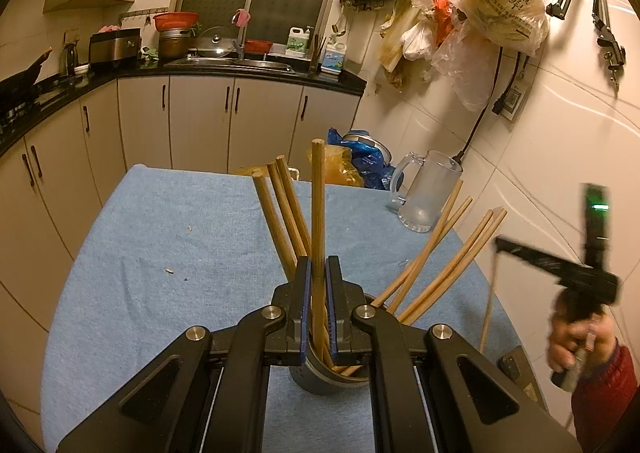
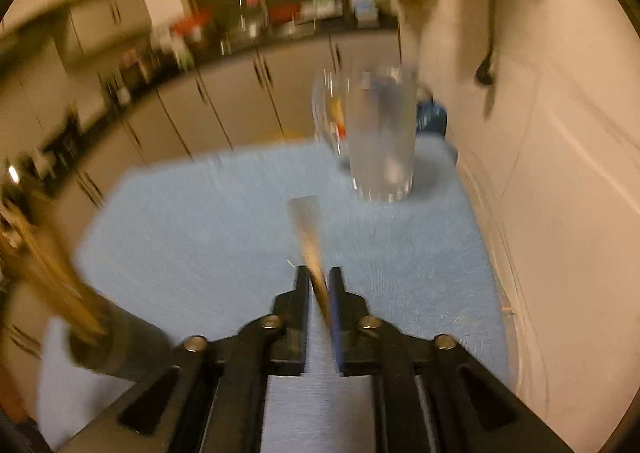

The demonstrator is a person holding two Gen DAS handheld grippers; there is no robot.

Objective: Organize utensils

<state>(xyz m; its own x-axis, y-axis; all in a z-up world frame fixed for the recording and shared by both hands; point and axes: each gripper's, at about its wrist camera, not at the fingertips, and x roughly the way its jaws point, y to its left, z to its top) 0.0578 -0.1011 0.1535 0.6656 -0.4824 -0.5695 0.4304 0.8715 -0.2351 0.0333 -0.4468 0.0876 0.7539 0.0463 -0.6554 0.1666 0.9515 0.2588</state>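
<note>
Clearly, one chopstick [image 1: 318,213] is pinched upright by the left gripper [image 1: 318,285] above the dark holder [image 1: 320,381], probably so it can be lifted clear of the bundle. A second chopstick [image 2: 310,237] is clamped in the right gripper [image 2: 319,293], aimed toward the glass mug [image 2: 380,133] on the blue cloth [image 2: 200,233], seemingly its destination.

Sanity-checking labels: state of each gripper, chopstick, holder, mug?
left gripper: shut on upright chopstick
right gripper: shut on blurred chopstick
chopstick holder: upright, holding several leaning chopsticks
glass mug: upright, looks empty
blue cloth: spread flat
</note>
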